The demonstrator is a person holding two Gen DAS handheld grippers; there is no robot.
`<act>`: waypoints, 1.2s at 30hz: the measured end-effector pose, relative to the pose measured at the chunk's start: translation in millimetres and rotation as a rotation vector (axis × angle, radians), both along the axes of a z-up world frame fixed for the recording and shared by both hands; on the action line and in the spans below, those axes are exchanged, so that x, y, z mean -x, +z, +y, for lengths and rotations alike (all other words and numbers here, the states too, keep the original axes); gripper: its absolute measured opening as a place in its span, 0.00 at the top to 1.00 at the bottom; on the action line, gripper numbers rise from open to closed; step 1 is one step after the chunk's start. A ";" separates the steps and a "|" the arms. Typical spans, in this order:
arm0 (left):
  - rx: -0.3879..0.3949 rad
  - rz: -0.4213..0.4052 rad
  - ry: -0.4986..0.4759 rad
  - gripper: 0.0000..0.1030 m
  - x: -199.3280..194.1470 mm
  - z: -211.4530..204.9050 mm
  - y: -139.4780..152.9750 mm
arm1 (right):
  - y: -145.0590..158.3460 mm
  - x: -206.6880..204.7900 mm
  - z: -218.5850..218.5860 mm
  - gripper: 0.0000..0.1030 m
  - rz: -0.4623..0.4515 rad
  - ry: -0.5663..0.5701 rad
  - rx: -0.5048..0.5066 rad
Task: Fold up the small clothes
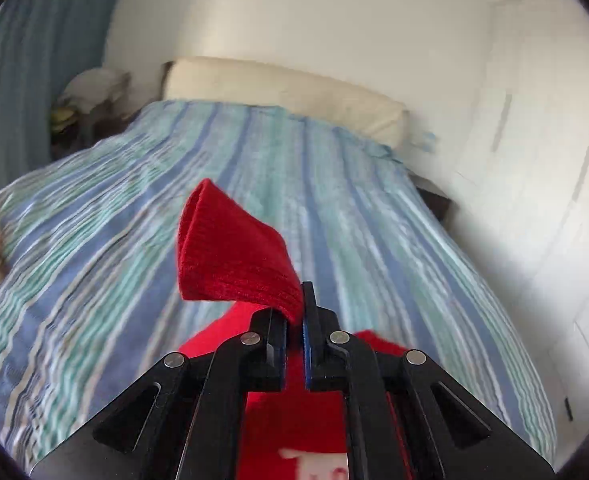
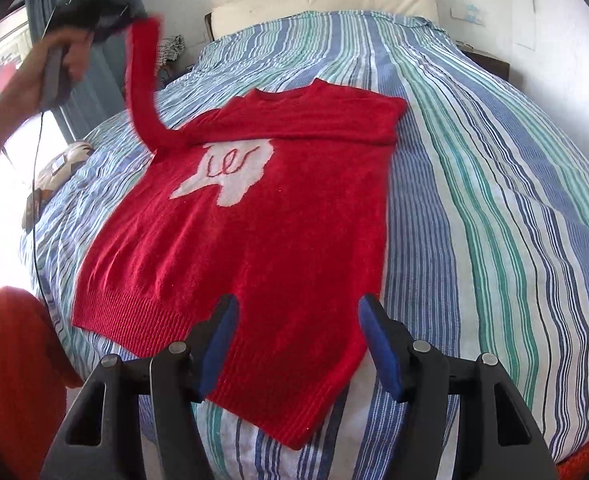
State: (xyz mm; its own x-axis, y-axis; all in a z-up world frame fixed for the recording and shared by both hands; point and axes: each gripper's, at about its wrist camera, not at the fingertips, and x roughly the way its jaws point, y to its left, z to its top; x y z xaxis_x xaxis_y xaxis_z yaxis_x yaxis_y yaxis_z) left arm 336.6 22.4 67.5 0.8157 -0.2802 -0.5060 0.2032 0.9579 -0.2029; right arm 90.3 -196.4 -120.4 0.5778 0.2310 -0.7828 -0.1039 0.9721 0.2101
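**Rig appearance**

Left gripper: black linkage arms, round silver pivot pins, thin blue pads. Right gripper: same black frame, silver pins, thicker blue pads. Hand grips a grey handle; thin black cable hangs below.
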 end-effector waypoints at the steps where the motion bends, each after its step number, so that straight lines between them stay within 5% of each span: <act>1: -0.022 0.009 -0.048 0.90 0.8 -30.0 0.3 | 0.9 0.1 -2.4 0.40 0.001 -0.009 -0.007; 2: -0.045 0.041 -0.106 0.73 0.5 -62.2 -5.2 | 1.2 0.4 -4.9 0.40 0.002 -0.016 -0.015; 3: -0.066 0.097 -0.165 0.34 1.7 -94.6 -18.7 | 1.8 0.7 -7.3 0.40 0.002 -0.023 -0.022; 5: -0.084 0.182 -0.233 0.09 15.4 -128.9 -51.5 | 3.8 1.5 -11.2 0.40 -0.004 -0.033 -0.027; 8: -0.096 0.306 -0.320 0.16 49.9 -136.0 -109.6 | 7.1 4.2 -19.4 0.40 -0.013 -0.048 -0.048; 10: -0.104 0.370 -0.322 0.20 69.2 -104.3 -138.6 | 7.0 5.9 -25.3 0.40 -0.014 -0.057 -0.065; 15: -0.197 0.412 -0.151 0.20 75.5 31.6 -167.6 | 0.3 0.9 -37.9 0.40 0.010 -0.090 -0.122; 18: -0.254 0.452 -0.101 0.20 64.0 76.3 -180.0 | -5.6 -5.6 -40.8 0.40 0.028 -0.102 -0.137; 22: -0.371 0.413 -0.198 0.20 50.8 53.4 -196.6 | -12.3 -9.1 -38.3 0.40 0.048 -0.111 -0.120; 24: -0.475 0.353 -0.138 0.23 34.9 32.0 -207.9 | -12.3 -8.0 -36.2 0.40 0.049 -0.111 -0.106; 25: -0.509 0.325 -0.083 0.31 25.9 30.6 -212.2 | -12.0 -7.5 -35.0 0.40 0.049 -0.110 -0.100; 26: -0.503 0.316 -0.035 0.72 17.1 35.2 -215.1 | -11.5 -6.8 -33.8 0.40 0.049 -0.110 -0.092; 27: -0.432 0.347 -0.004 0.89 7.8 51.7 -220.0 | -11.2 -6.1 -32.9 0.40 0.048 -0.110 -0.087; 29: -0.227 0.388 0.095 0.90 6.4 91.6 -222.5 | -10.6 -6.3 -31.1 0.40 0.046 -0.102 -0.078; 34: -0.155 0.430 0.080 0.69 15.6 122.1 -226.8 | -17.0 -12.0 -29.0 0.40 0.062 -0.076 -0.082; 36: -0.206 0.447 0.027 0.41 20.7 119.0 -218.4 | -19.0 -14.0 -29.9 0.40 0.070 -0.074 -0.090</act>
